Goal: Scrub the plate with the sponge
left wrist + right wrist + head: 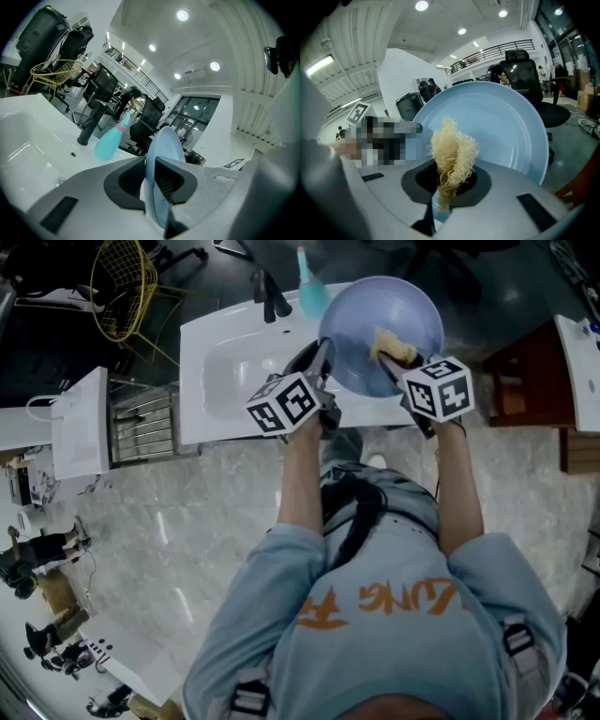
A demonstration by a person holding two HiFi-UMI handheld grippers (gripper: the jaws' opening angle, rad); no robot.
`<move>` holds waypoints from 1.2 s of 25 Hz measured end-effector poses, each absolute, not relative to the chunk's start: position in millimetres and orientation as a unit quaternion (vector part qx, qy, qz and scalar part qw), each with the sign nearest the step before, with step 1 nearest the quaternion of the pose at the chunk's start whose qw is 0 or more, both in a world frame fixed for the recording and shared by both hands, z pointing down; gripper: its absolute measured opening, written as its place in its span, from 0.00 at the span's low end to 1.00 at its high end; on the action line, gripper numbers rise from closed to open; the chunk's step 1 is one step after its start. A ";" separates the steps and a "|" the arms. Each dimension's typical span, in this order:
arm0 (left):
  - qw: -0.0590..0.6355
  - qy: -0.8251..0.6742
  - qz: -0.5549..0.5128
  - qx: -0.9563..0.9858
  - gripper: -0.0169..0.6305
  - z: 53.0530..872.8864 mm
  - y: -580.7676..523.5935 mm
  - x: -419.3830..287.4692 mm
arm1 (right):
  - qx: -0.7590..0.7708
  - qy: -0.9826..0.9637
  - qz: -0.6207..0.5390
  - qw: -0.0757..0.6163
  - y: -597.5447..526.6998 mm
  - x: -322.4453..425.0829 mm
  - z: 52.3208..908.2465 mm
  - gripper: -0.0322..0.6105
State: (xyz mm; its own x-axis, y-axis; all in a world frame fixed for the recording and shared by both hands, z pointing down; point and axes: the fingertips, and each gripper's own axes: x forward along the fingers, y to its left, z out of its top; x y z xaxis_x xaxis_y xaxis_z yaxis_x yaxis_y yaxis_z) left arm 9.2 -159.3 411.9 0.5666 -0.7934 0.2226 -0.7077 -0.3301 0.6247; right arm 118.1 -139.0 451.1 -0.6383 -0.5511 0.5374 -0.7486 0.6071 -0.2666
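I see two hand-held grippers raised over a white bench (202, 418) with a basin sunk into it. My left hand-held gripper (151, 180) has its jaws drawn narrow, and the dark pads are clamped on the rim of a pale blue plate (165, 143). In the left gripper view the plate shows edge-on, standing upright between the pads. In the head view the plate is lifted clear of the bench, over its right end, with its hollow face turned up toward me.

My right hand-held gripper (449, 185) has its jaws pinched together on a pale yellow, stringy sponge (453, 151). A tuft of the sponge sticks out past the jaw tips. In the right gripper view the sponge sits in front of the plate's inner face. In the head view it lies on that face near the lower right rim, and I cannot tell whether it is pressing on it.

A dark tap (90, 125) stands at the back of the basin. A teal bottle (110, 142) with a pink collar stands just beside the tap.
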 end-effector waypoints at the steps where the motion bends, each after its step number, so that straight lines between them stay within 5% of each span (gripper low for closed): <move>1: 0.349 -0.461 -0.059 0.814 0.09 412.8 -161.0 9.9 | 0.382 -0.869 0.241 0.204 -141.4 124.5 451.9 0.10; 18: 0.350 -0.453 -0.055 0.818 0.10 409.9 -175.5 33.3 | 0.522 -0.777 0.252 0.246 -152.0 232.6 458.5 0.10; 30: 0.342 -0.495 -0.059 0.797 0.10 417.6 -174.3 3.7 | 0.330 -0.885 0.258 0.201 -133.0 103.4 438.9 0.10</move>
